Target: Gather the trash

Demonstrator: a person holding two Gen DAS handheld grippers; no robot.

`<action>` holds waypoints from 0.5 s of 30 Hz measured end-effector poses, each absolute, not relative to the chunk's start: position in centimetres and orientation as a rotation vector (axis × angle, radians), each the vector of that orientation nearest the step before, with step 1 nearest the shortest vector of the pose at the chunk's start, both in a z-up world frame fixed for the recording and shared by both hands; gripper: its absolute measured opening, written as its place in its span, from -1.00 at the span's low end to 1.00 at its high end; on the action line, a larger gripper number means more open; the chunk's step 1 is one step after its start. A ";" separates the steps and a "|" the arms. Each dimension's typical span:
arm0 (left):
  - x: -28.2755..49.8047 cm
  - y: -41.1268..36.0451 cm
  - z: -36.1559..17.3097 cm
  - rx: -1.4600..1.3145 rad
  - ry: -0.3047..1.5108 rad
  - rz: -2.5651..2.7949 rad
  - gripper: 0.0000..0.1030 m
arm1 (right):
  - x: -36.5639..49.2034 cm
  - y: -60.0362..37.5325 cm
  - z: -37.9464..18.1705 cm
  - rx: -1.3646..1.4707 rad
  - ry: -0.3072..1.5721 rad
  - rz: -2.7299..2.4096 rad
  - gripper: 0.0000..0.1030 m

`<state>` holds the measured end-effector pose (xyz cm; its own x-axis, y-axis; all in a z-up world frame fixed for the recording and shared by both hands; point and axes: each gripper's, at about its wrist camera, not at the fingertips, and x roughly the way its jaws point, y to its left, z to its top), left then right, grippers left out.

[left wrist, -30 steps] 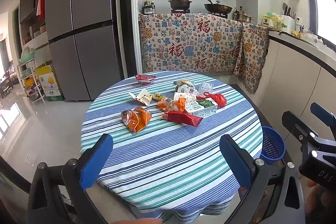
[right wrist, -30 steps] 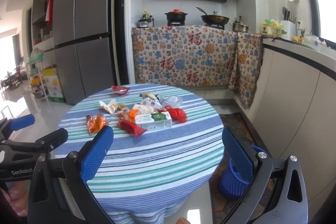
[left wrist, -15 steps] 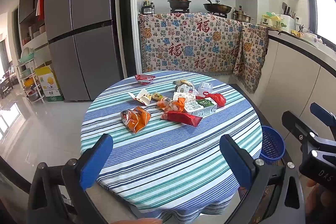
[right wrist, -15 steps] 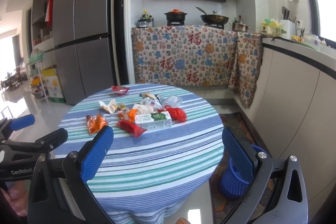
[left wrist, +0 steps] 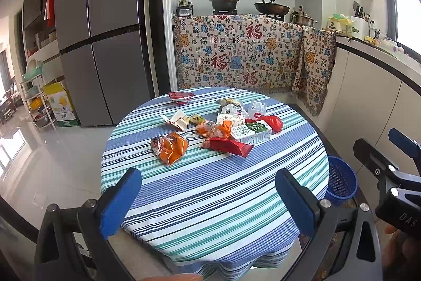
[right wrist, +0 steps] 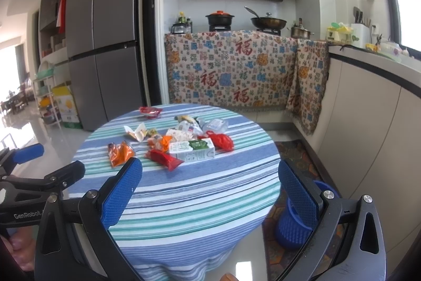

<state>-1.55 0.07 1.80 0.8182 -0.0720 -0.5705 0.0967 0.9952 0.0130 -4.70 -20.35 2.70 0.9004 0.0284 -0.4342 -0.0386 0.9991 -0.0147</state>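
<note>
I hold my left gripper (left wrist: pixel 208 198) and right gripper (right wrist: pixel 210 190) spread wide and empty, short of the round striped table (left wrist: pixel 210 191). The trash lies across its far half: orange wrapper (left wrist: pixel 169 146), red packet (left wrist: pixel 226 146), milk carton (left wrist: pixel 251 132). The blue basket (left wrist: pixel 340 182) stands on the floor just beside the table.

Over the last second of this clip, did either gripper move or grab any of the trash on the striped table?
Nothing visibly changed. The left gripper and right gripper hang open and empty short of the table, at the same framing as before. The orange wrapper, red packet, milk carton and the rest of the trash lie where they were, and the blue basket sits unmoved on the floor.
</note>
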 end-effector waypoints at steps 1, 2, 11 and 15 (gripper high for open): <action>-1.6 0.1 1.8 0.042 0.606 -0.090 1.00 | -4.8 -20.4 2.6 -0.023 0.449 0.035 1.00; -1.6 0.1 1.8 0.042 0.606 -0.090 1.00 | -4.7 -20.4 2.6 -0.024 0.450 0.035 1.00; -1.6 0.1 1.7 0.043 0.607 -0.089 1.00 | -5.0 -20.5 2.2 -0.022 0.455 0.038 1.00; -1.5 0.1 1.7 0.043 0.607 -0.089 1.00 | -5.1 -20.5 2.1 -0.021 0.457 0.039 1.00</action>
<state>-1.52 0.09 1.73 0.8177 -0.0708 -0.5713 0.0960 0.9953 0.0140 -5.05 -20.48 2.05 0.8968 0.0326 -0.4412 -0.0420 0.9990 -0.0116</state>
